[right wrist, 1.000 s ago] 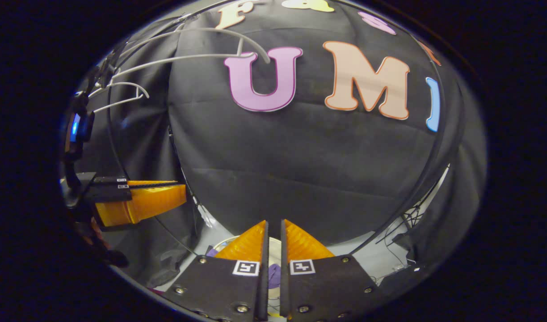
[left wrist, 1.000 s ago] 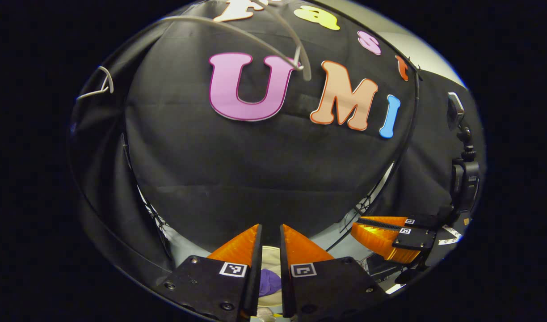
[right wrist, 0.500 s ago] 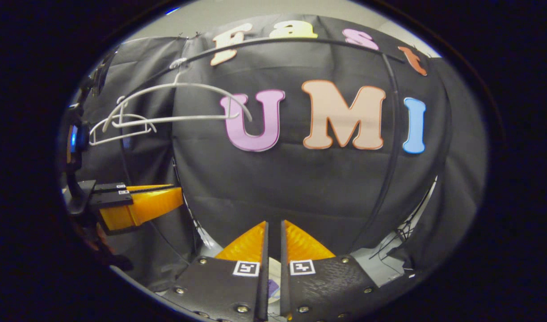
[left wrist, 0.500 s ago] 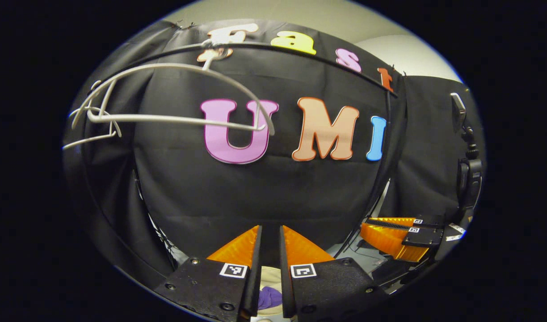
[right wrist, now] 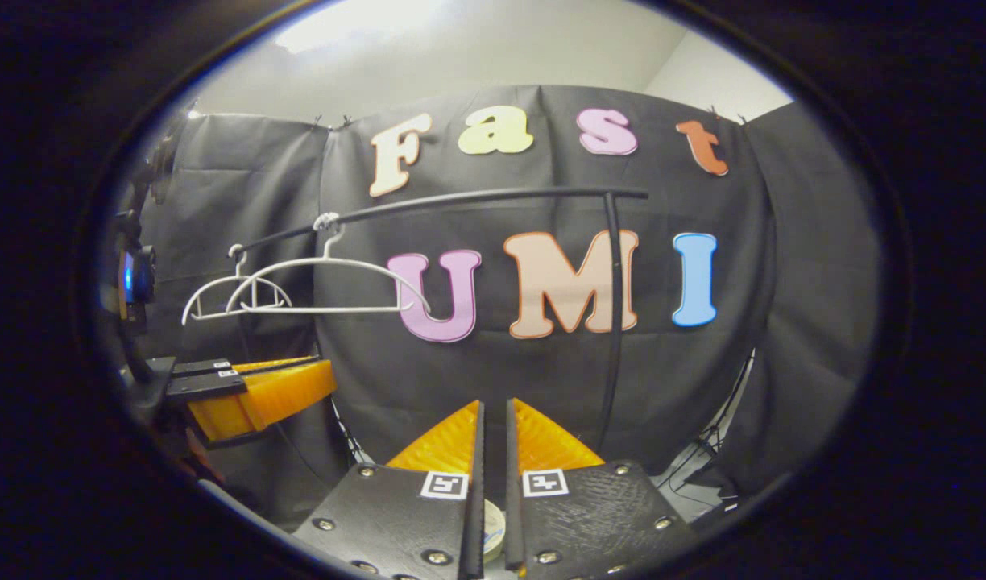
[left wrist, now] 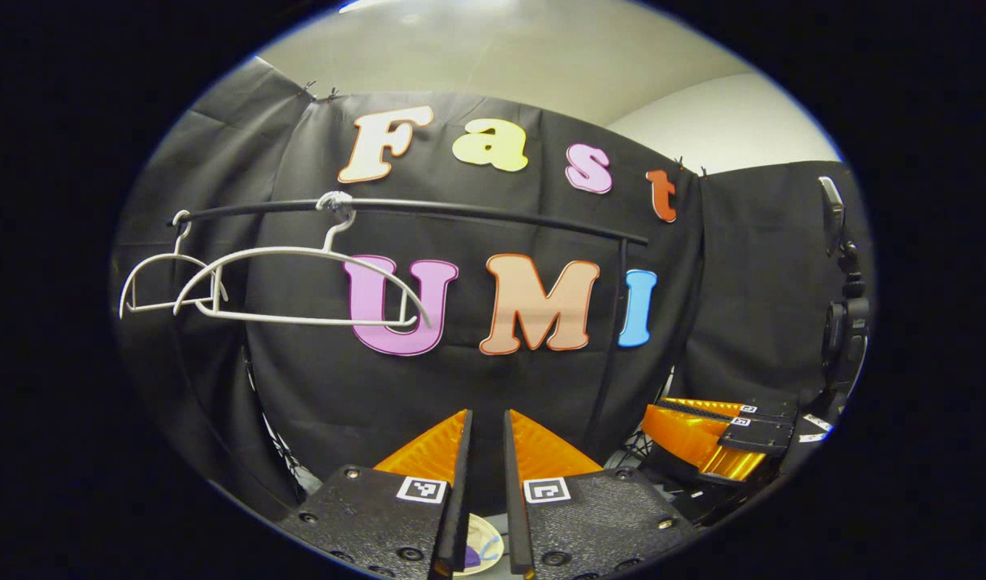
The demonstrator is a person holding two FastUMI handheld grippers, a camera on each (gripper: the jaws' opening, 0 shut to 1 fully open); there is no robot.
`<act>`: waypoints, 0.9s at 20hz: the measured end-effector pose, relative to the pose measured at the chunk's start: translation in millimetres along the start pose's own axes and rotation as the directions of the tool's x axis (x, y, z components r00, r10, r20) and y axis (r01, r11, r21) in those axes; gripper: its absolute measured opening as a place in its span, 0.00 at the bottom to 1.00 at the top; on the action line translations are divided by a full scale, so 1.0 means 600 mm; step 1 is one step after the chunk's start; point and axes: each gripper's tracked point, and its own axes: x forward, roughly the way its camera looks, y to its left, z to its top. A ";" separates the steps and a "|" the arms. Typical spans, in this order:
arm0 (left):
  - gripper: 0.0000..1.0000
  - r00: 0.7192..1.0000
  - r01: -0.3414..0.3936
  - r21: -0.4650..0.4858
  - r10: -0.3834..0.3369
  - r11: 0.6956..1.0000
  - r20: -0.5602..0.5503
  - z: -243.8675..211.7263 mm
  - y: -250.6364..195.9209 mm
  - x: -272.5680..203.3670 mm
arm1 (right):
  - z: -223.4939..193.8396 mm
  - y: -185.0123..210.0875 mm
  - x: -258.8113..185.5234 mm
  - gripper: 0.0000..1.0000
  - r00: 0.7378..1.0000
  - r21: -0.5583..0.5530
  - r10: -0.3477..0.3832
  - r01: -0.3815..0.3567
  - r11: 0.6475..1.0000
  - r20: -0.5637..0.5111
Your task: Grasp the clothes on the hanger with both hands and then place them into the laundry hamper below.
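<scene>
While both hangers (left wrist: 300, 286) dangle bare from the rail (left wrist: 461, 211), nothing clamped in either tool. Left gripper (left wrist: 486, 427) nearly clenched, jaws parallel with just a slim gap, nothing between them. Same for the right gripper (right wrist: 491, 419): fingers close together, holding nothing. Seen also off to the side in each other's views, right gripper low on the right of the left gripper view, left gripper low on the left of the right gripper view, both well below the rail and apart from the hangers. Down through the slit between the left fingers, a glimpse of the pale hamper (left wrist: 485, 548) rim with a scrap of purple clothes (left wrist: 470, 556) inside. Between the right fingers, only a sliver of that pale rim; contents too hidden to tell there. Smaller hanger (right wrist: 211, 300) hooked further left along the rail, overlapping the larger one (right wrist: 332, 286).
</scene>
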 end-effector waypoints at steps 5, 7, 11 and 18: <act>0.21 0.999 -0.038 0.014 0.038 0.999 0.010 0.009 -0.060 -0.080 | 0.030 -0.028 -0.101 0.10 1.000 -0.008 0.016 -0.016 1.000 0.024; 0.13 0.999 -0.049 0.009 0.049 0.999 0.009 0.008 -0.079 -0.107 | 0.034 -0.033 -0.135 0.10 0.999 -0.013 0.036 -0.036 0.999 0.024; 0.54 0.998 -0.048 -0.001 0.048 0.999 0.034 0.020 -0.100 -0.135 | 0.061 -0.052 -0.177 0.34 0.997 -0.016 0.027 -0.026 1.000 0.070; 0.93 0.996 -0.073 0.009 0.072 0.997 0.053 0.033 -0.084 -0.133 | 0.090 -0.074 -0.194 0.92 0.992 -0.011 -0.017 0.018 1.000 0.123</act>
